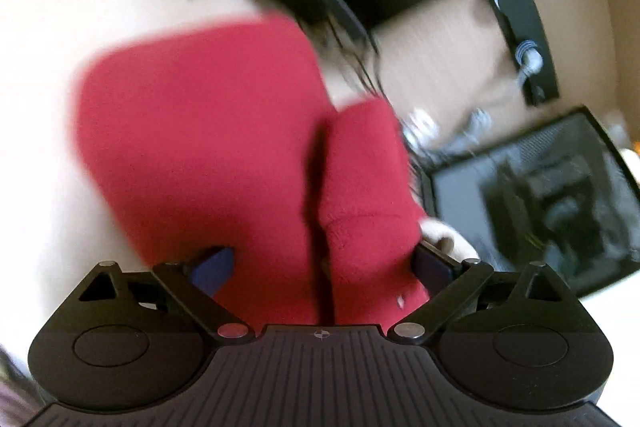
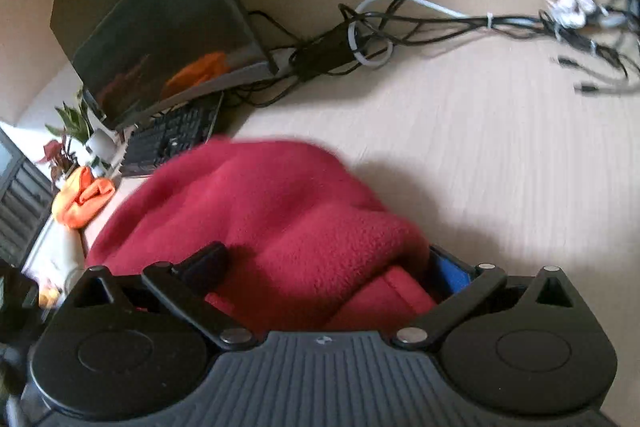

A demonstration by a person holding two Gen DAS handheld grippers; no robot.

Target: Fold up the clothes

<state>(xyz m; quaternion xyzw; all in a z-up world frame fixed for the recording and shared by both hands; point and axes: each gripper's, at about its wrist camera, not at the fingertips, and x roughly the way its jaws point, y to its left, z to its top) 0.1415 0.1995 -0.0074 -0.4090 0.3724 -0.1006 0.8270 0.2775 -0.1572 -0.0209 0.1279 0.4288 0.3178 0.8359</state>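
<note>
A red fleece garment (image 1: 208,147) fills the middle of the left wrist view, lifted and hanging in front of the camera, with a cuffed sleeve (image 1: 368,195) on its right. My left gripper (image 1: 322,267) has its jaws spread wide with red fleece bunched between them. In the right wrist view the same red garment (image 2: 272,211) lies bunched over the light wooden desk (image 2: 500,155). My right gripper (image 2: 324,267) also has its jaws wide with a thick fold of the fleece between them. Both views are motion-blurred.
A monitor (image 2: 160,23) and black keyboard (image 2: 172,139) stand at the desk's far left, with tangled cables (image 2: 380,31) behind. An orange cloth (image 2: 82,201) and a potted plant (image 2: 72,131) sit at the left edge. A dark screen (image 1: 540,195) shows in the left view.
</note>
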